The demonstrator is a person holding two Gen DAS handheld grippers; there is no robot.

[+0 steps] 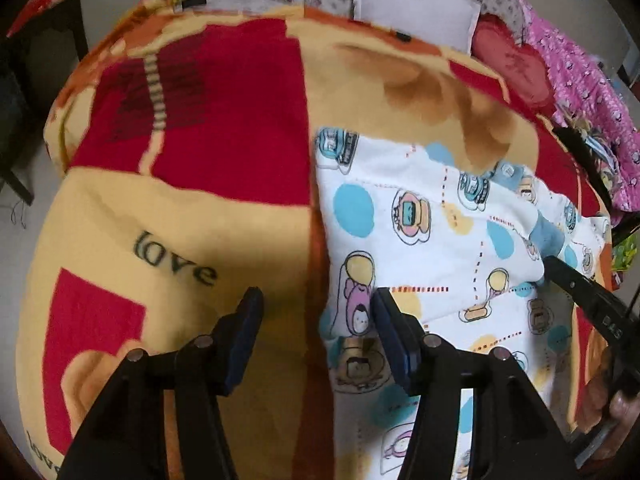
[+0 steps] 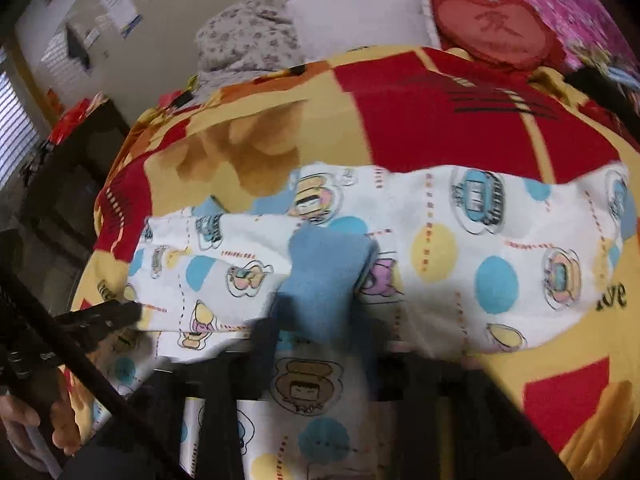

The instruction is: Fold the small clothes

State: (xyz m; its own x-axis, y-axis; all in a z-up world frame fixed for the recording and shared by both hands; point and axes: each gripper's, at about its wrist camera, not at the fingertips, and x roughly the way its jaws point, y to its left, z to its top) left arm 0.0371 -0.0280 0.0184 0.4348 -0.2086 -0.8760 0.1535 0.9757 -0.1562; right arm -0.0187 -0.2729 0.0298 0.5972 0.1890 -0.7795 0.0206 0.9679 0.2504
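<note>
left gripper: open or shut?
Open. The left gripper has its fingers wide apart, above the printed white garment's edge, gripping nothing.

Garment [image 1: 424,220] on blanket [image 1: 192,240], right of left tool [image 1: 316,312]; pillow [image 1: 416,4] behind.

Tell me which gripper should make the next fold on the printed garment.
Probably the right. The right gripper sits directly over the garment, its fingers straddling the blue cuff. The left gripper is open at the garment's edge, one finger over the blanket.
</note>
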